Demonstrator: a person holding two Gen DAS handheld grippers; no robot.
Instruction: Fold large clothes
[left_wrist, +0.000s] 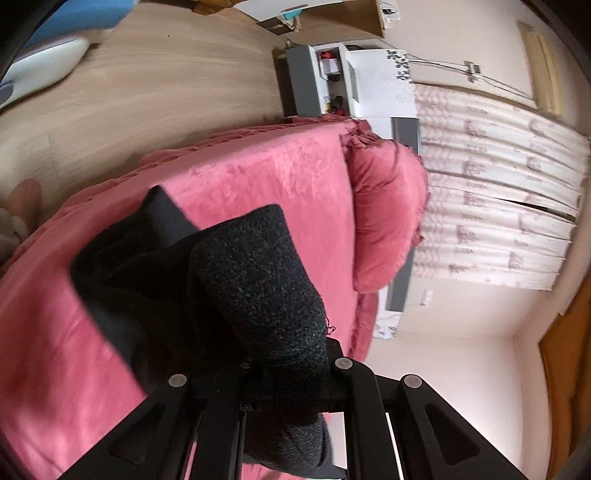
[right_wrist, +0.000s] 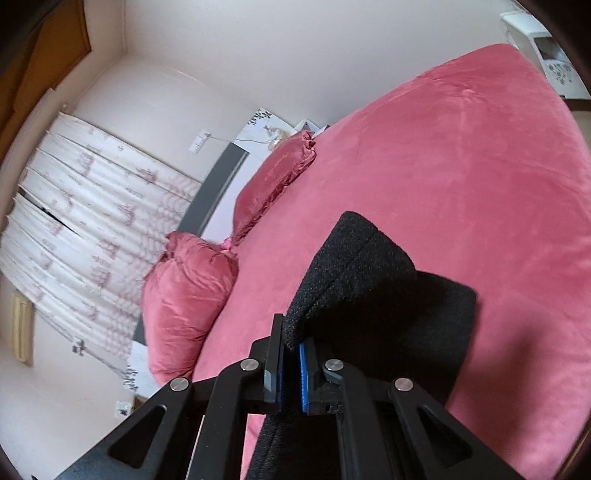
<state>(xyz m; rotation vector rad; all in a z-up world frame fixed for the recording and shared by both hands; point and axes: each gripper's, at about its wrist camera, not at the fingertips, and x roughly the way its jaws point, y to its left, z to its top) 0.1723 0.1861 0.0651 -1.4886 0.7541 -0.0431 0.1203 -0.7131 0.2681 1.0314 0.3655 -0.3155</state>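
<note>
Under both of your cameras spreads the bed (right_wrist: 480, 166), covered in a pink velvety spread that fills most of each view, with pale wood floor (left_wrist: 147, 81) beyond its far edge in the left wrist view. Behind the bed hangs a pleated white curtain (right_wrist: 92, 206) with a faint mauve pattern, and a grey-and-white headboard unit (left_wrist: 325, 85) stands against the wall. Two pink pillows (right_wrist: 188, 295) lie at the head of the bed, one plump and near the curtain, the other flatter and just past it. The dark knitted garment (right_wrist: 369, 280), black and coarse in weave, is lifted above the spread and held at both ends: part of it hangs down toward the bed, but whether the lower folds touch the spread you cannot tell. Your right tongs (right_wrist: 291, 354) are clamped on an edge of the knit, with the blue pads showing either side of the fabric. Your left tongs (left_wrist: 291, 373) are closed too, their tips buried under a thick roll of the same garment (left_wrist: 255, 280), which drapes over them and hides the pads.
</note>
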